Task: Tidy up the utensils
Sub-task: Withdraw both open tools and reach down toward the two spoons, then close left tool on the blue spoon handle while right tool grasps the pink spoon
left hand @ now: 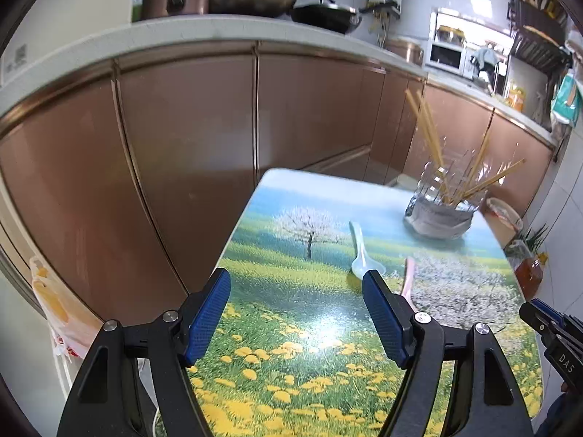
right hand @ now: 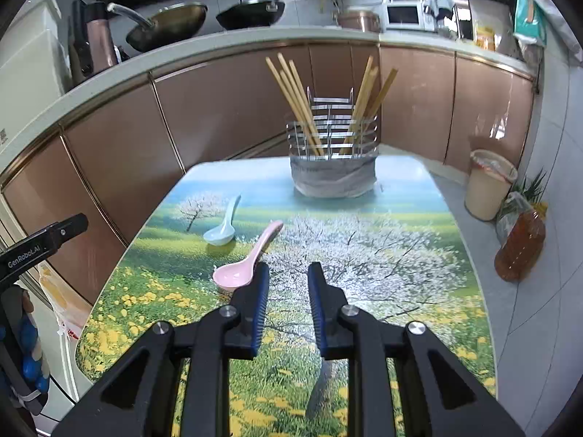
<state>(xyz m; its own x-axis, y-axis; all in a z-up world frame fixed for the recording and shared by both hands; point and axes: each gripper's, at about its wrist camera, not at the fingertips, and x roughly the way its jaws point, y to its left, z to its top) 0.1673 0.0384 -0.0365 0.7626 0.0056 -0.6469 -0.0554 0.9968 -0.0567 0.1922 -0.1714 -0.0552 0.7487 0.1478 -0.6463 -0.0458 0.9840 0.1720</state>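
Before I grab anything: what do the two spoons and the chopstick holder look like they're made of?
Pink spoon and light blue spoon: probably plastic or melamine, smooth and opaque with a soft sheen; ceramic can't be excluded. Chopstick holder: shiny metal wire or strip, bright reflections, its base wrapped in something grey, cloth or plastic. Chopsticks: pale tan and matte, likely bamboo or wood.

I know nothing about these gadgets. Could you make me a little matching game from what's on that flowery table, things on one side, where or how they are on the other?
Things:
1. blue spoon
2. pink spoon
3. chopsticks
4. left gripper

Descriptions:
A. standing in the wire holder at the table's far end
B. wide open, holding nothing
C. lying on the table, closest to the right gripper
D. lying on the table, nearer the cabinets

Pairs: 1-D, 2-C, 3-A, 4-B
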